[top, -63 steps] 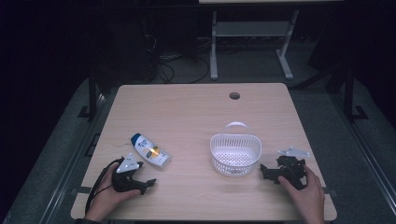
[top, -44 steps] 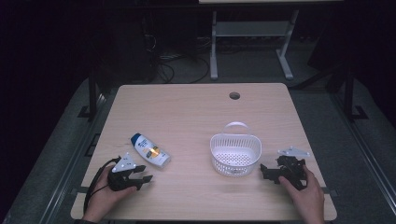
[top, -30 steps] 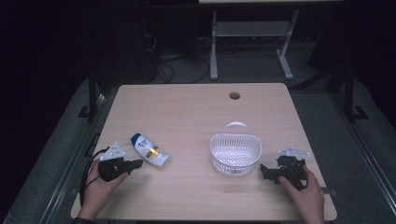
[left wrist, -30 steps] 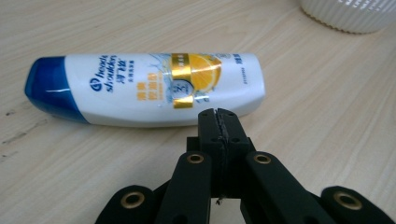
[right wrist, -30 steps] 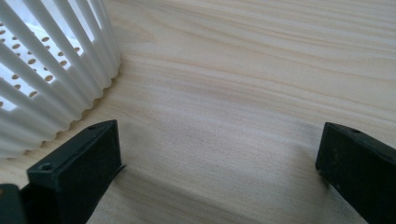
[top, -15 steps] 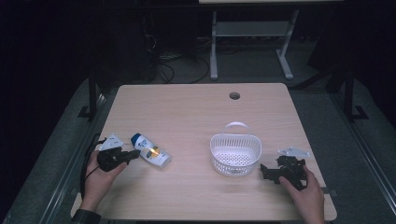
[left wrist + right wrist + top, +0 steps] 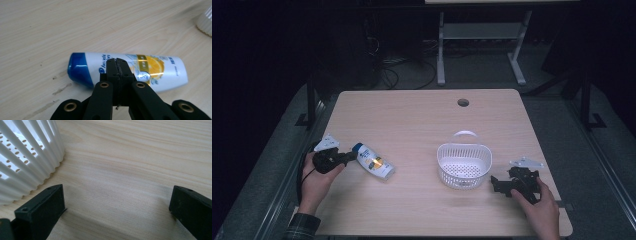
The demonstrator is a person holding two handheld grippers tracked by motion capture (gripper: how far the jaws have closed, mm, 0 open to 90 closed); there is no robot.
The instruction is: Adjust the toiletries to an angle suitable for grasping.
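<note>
High view sits above my side, looking forward and down over the whole table [image 7: 422, 125]. Left gripper view is close in, looking along its jaws at the bottle [image 7: 155, 68], shared with the high view [image 7: 373, 161]. Right gripper view is low, hugging the basket [image 7: 27, 162], also seen from above [image 7: 463, 165].

Table [image 7: 422, 120]: light wood top, rounded corners, level. One round cable hole [image 7: 463, 102] near the far edge, right of its middle. A few dark smears [image 7: 60, 87] mark the surface near the left edge.

Floor [image 7: 557, 120]: grey, dimly lit. Beyond the far edge stand a white stand frame [image 7: 441, 55] on two legs and, left of it, a tangle of dark cables [image 7: 394, 65]. A dark upright bracket [image 7: 309, 105] stands off the left edge, another [image 7: 587, 107] off the right edge.
</note>
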